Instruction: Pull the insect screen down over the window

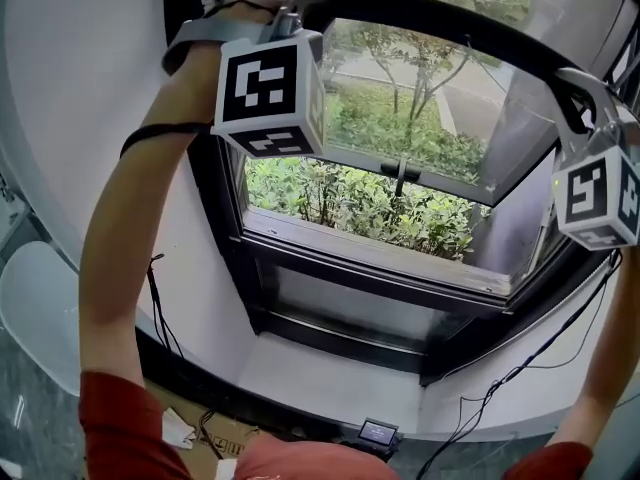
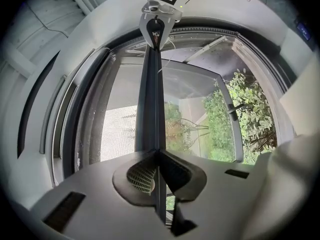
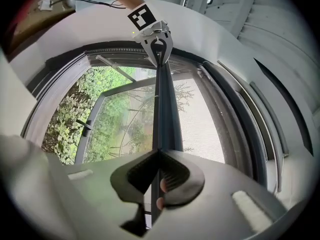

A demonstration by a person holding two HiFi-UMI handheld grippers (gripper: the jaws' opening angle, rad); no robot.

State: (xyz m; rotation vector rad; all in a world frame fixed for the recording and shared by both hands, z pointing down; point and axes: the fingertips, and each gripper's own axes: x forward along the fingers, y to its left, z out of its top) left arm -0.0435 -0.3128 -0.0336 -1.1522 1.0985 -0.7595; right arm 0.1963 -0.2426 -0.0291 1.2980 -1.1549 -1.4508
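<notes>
Shrubs (image 1: 370, 203) beyond the window (image 1: 372, 255) — left claw (image 2: 159, 156) and right claw (image 3: 159, 156) clamp the screen's black bar (image 1: 450, 20).

Red sleeves (image 1: 120, 423) cover the upper arms, and a thin black band (image 1: 160, 133) circles the left forearm. The left claw (image 2: 159, 170) and right claw (image 3: 159, 176) are pale grey with dark ribbed pads (image 2: 141, 176). Each carries a white cube (image 1: 270, 93) printed with black square markers.

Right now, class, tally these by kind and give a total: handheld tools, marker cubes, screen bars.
Tools: 2, the left tool and the right tool
Marker cubes: 2
Screen bar: 1
Total: 5
</notes>
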